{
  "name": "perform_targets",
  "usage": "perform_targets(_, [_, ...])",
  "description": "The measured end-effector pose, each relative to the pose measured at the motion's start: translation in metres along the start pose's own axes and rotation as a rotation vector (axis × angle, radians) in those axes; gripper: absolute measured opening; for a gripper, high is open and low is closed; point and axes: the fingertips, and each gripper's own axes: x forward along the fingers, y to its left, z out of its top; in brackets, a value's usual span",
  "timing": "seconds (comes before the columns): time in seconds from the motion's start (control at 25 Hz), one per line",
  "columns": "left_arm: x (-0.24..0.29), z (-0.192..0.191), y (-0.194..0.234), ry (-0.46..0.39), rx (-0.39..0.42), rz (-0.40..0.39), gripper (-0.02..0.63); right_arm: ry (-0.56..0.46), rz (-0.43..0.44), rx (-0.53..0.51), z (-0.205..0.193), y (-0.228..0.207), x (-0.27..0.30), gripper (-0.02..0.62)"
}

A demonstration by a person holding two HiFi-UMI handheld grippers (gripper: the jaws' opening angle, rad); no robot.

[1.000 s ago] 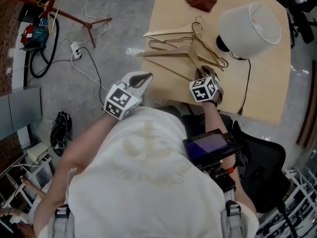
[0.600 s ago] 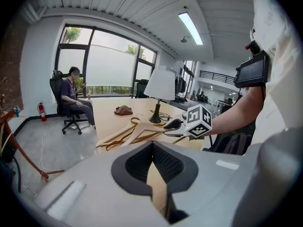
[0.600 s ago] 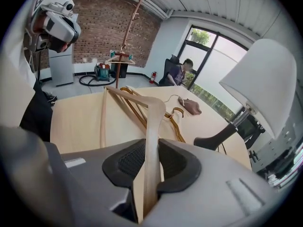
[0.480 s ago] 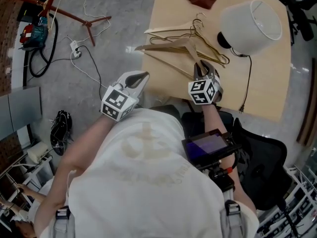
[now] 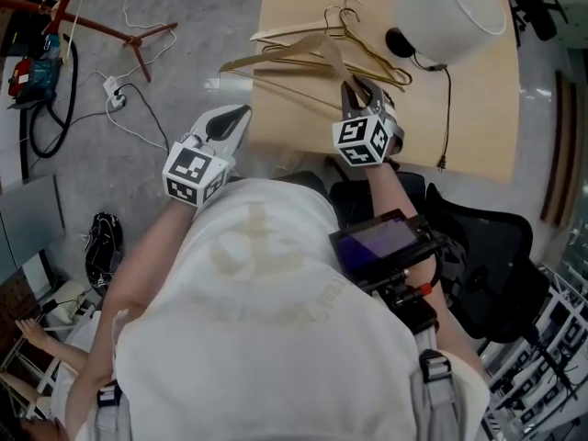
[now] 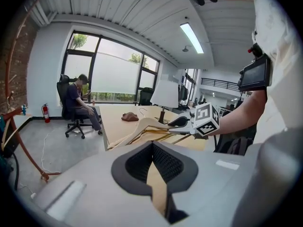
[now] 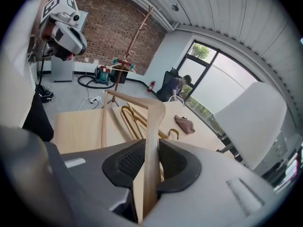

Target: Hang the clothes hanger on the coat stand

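Coat stand (image 5: 136, 41): only its red feet show, on the floor at 10 o'clock, well apart from the bench (image 5: 478, 118).

Left tongs (image 5: 241, 114): slightly spread, nothing in them. They hang off the bench's left edge at 11 o'clock and look idle.

Wooden hanger (image 5: 276, 55): a second ago it lay on the pile of other hangers (image 5: 367, 58). Now it's up off them and tilted, left tip out past the bench edge over the floor.

Right tongs (image 5: 354, 88): pinching one arm of the wooden hanger just below the apex, at 12 o'clock. Same grip as before, raised with the hanger.

Lamp (image 5: 450, 12): at 1 o'clock, near the lift, untouched.

Read: pick looks done, and nothing else got dragged along.

Left to do: carry the hanger over to 10 o'clock and get the hook onto the stand.

Likely risk: the hanger pivoting in a one-arm pinch during the swing.
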Motion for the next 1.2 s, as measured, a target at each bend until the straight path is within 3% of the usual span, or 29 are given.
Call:
perform_targets(0.4, [-0.059, 0.008, 0.065, -0.089, -0.038, 0.033, 0.002, -0.131, -0.048, -0.016, 0.128, 0.021, -0.018, 0.098])
perform_targets(0.6, [-0.093, 0.005, 0.112, -0.129, -0.05, 0.112, 0.002, -0.241, -0.013, -0.06, 0.198, 0.051, -0.003, 0.098])
perform_targets(0.8, [-0.126, -0.008, 0.122, -0.123, -0.069, 0.093, 0.002, -0.222, -0.001, -0.079, 0.223, 0.081, -0.017, 0.098])
perform_targets(1.2, [-0.214, -0.035, 0.178, -0.173, -0.12, 0.232, 0.002, -0.323, 0.079, -0.166, 0.311, 0.164, 0.002, 0.098])
